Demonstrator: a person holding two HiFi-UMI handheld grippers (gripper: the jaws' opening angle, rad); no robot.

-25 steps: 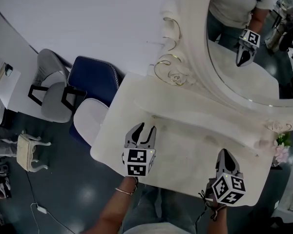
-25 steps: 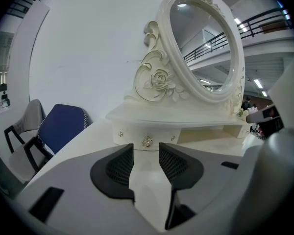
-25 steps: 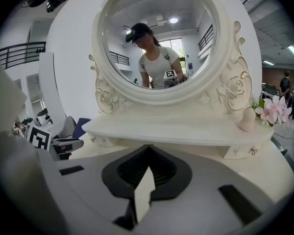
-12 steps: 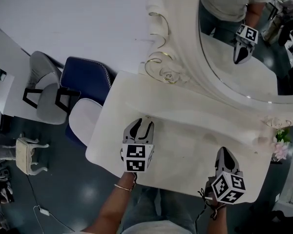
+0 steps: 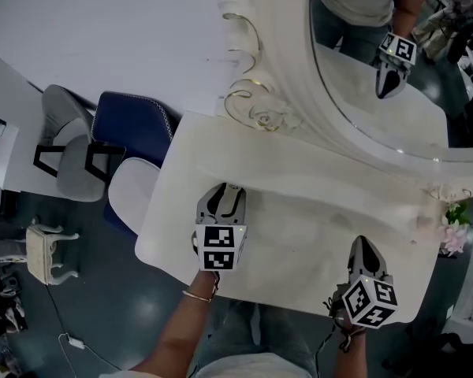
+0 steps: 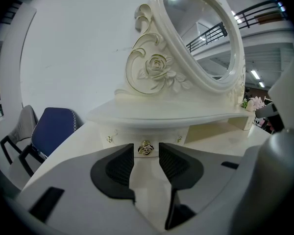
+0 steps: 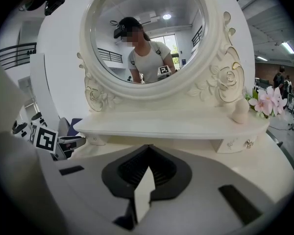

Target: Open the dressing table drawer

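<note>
Drawer [image 6: 122, 137] sat at left end under shelf [image 6: 186, 112] on bench [image 5: 299, 235]. Its gold knob [image 6: 145, 149] lay dead ahead of left tongs [image 6: 146, 154], in line with spread gap, not yet pinched. Left tongs nearer. Right tongs [image 7: 149, 148] pressed together, empty, well apart from knob.

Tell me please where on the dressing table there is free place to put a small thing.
The tabletop is bare between the left gripper and the right gripper, and also at its front left corner. It is crowded at the right end, by the flowers.
</note>
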